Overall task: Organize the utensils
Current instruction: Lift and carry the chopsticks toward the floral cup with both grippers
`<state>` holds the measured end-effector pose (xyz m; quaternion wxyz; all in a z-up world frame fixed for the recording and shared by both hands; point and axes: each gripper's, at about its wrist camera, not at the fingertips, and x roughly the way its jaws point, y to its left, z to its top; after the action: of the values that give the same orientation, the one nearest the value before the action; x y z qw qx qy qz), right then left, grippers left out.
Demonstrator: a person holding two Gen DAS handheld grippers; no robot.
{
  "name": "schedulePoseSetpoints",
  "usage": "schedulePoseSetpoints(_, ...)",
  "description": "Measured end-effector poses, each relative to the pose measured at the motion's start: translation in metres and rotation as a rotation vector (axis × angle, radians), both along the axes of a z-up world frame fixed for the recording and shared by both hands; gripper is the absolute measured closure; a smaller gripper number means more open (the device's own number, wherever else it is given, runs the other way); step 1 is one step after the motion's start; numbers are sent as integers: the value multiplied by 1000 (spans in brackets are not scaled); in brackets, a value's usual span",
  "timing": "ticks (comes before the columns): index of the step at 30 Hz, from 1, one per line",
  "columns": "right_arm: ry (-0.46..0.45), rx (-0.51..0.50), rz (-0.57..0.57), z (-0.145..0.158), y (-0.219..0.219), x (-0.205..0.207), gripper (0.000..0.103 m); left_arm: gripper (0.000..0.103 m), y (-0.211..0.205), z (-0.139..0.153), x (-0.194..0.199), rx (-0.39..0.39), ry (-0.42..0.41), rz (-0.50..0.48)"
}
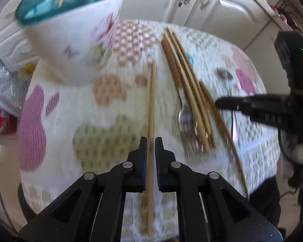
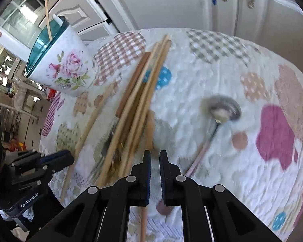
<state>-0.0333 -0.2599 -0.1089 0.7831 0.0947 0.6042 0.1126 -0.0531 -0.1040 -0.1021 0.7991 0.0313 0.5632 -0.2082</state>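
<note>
A white flowered holder with a teal inside [image 1: 74, 32] stands at the table's far left, with a chopstick and a white utensil in it; it also shows in the right wrist view [image 2: 60, 64]. My left gripper [image 1: 151, 141] has its jaws close on either side of a single pale chopstick [image 1: 151, 104] lying on the cloth. My right gripper [image 2: 155, 155] has its jaws nearly together over a darker chopstick [image 2: 150, 129]. A pile of chopsticks [image 1: 187, 92] and a fork [image 1: 183, 117] lie between. A metal spoon [image 2: 222, 111] lies to the right.
The table wears a quilted cloth [image 2: 242, 64] with coloured patches. White cupboard doors [image 1: 212, 2] stand behind it. A plastic bag [image 1: 2, 92] sits off the table's left edge. The table's near edge drops off below both grippers.
</note>
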Motion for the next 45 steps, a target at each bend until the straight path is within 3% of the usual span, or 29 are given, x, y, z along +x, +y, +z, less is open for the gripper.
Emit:
schedulePoseSetpoints(4, -17, -16, 25, 4, 8, 11, 90, 90, -15, -4, 21, 36, -44, 9)
schedulePoseSetpoints(7, -6, -56, 34, 0, 11, 18, 89, 89, -25, -10, 36, 59, -54, 13)
schedulePoseSetpoints(16, -1, -31, 45, -14, 14, 34, 91, 82, -35, -16, 59, 104, -77, 25)
schedulePoseSetpoints(17, -4, -25, 46, -14, 13, 35, 93, 86, -35, -16, 60, 100, -74, 18)
schedulePoseSetpoints(18, -4, -21, 47, -14, 12, 35, 94, 99, -35, -15, 60, 87, -64, 13)
schedulePoseSetpoints(19, -8, -8, 46, -12, 9, 35, 94, 99, -34, -13, 61, 65, -48, 8)
schedulePoseSetpoints(21, -23, 27, 43, -3, 4, 31, 94, 99, -21, -3, 58, -15, -28, 15)
schedulePoseSetpoints(24, -80, 56, 40, 23, -5, 24, 94, 99, -5, 21, 47, -75, -48, 18)
schedulePoseSetpoints(32, -225, 98, 57, 91, -17, 1, 95, 99, 19, 91, 11, -116, -181, 10)
schedulePoseSetpoints(38, -326, 94, 90, 134, -8, -14, 95, 99, 16, 117, -1, -122, -250, 10)
schedulePoseSetpoints(42, -328, 69, 100, 136, -4, -11, 95, 99, 22, 128, -5, -126, -272, 22)
schedulePoseSetpoints(45, -258, 32, 106, 114, -1, -2, 95, 99, 28, 130, -9, -130, -274, 32)
